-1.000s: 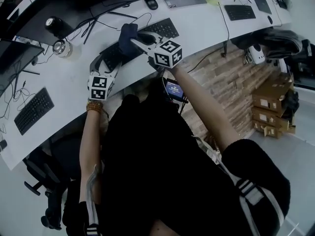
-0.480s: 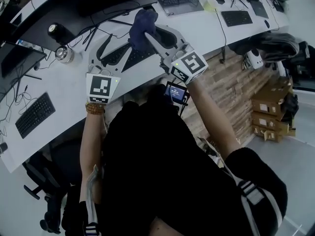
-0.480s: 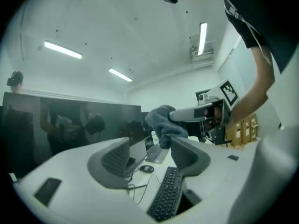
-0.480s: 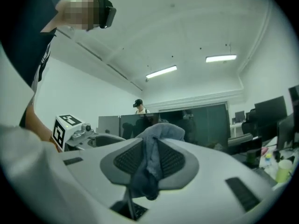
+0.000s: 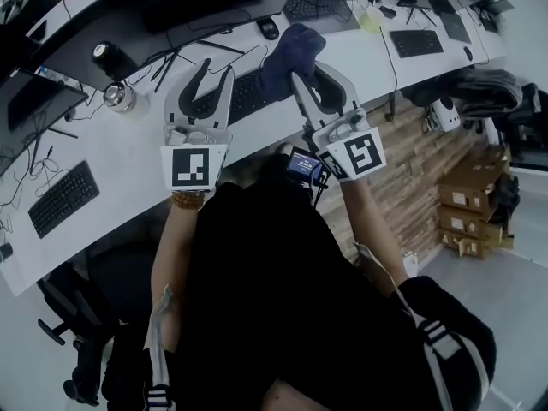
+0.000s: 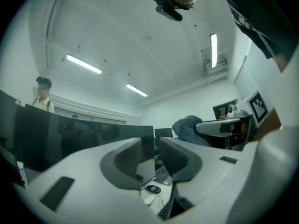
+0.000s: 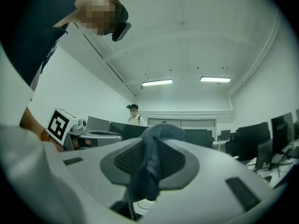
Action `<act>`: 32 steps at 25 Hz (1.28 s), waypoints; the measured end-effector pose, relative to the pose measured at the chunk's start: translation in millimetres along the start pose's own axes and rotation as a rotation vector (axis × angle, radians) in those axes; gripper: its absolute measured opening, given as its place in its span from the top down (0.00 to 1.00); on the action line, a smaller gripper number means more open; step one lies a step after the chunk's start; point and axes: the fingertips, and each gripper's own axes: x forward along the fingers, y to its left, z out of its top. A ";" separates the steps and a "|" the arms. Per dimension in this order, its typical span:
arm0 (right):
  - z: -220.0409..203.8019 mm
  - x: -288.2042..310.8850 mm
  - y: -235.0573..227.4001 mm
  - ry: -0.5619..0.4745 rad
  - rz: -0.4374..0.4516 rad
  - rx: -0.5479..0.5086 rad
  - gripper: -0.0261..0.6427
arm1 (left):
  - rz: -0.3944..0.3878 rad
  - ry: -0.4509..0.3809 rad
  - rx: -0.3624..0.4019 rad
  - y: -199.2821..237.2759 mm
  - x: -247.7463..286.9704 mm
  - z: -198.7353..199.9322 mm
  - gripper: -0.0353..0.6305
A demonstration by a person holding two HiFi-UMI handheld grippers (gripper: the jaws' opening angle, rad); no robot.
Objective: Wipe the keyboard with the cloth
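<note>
While both grippers are raised over the white desk [image 5: 128, 148], the right gripper [image 5: 306, 69] is clamped on the dark blue cloth [image 5: 293, 45]. In the right gripper view the cloth [image 7: 145, 178] sits pinched between the two ribbed pads, a bunch sticking up past the tips and a tail hanging down below them. Seen from the head view, the cloth is up in the air past the far right end of the black keyboard [image 5: 250, 94], not touching it.

The left gripper [image 5: 214, 68] is over the left part of that keyboard. Its jaws have just been closing; the left gripper view shows the left gripper [image 6: 150, 147] with a narrow gap between the pads and nothing between them, only the desk, a keyboard edge and a mouse [image 6: 152, 189] visible through the gap. The same view catches the cloth [image 6: 187, 127] and the right gripper to the right of the left one.

The keyboard lies flat on the desk near its front edge, between the two grippers in the head view. A mouse [image 5: 268, 28] is beyond the keyboard, a metal cup [image 5: 120, 98] to its left, and a second keyboard [image 5: 58, 197] well to its left near the desk edge. Cardboard boxes [image 5: 475, 187] are stacked on the floor far to the right of the keyboard.
</note>
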 end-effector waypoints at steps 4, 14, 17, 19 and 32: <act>-7.7 -7.6 0.4 0.003 -0.043 -0.011 0.84 | 0.082 -0.012 -0.003 2.9 -7.0 -3.0 0.79; -17.9 -14.4 3.9 0.031 -0.089 -0.002 0.84 | 0.116 -0.014 -0.026 1.8 -18.5 -12.6 0.83; -20.7 -13.5 9.7 0.043 -0.086 0.002 0.84 | 0.110 -0.016 -0.024 1.6 -20.1 -14.0 0.83; -21.0 -11.9 13.4 0.048 -0.083 0.000 0.84 | 0.102 -0.015 -0.017 -0.2 -20.8 -14.8 0.84; -10.9 -11.5 -1.0 0.032 -0.112 -0.004 0.84 | 0.083 -0.009 -0.019 -6.6 -20.5 -14.8 0.85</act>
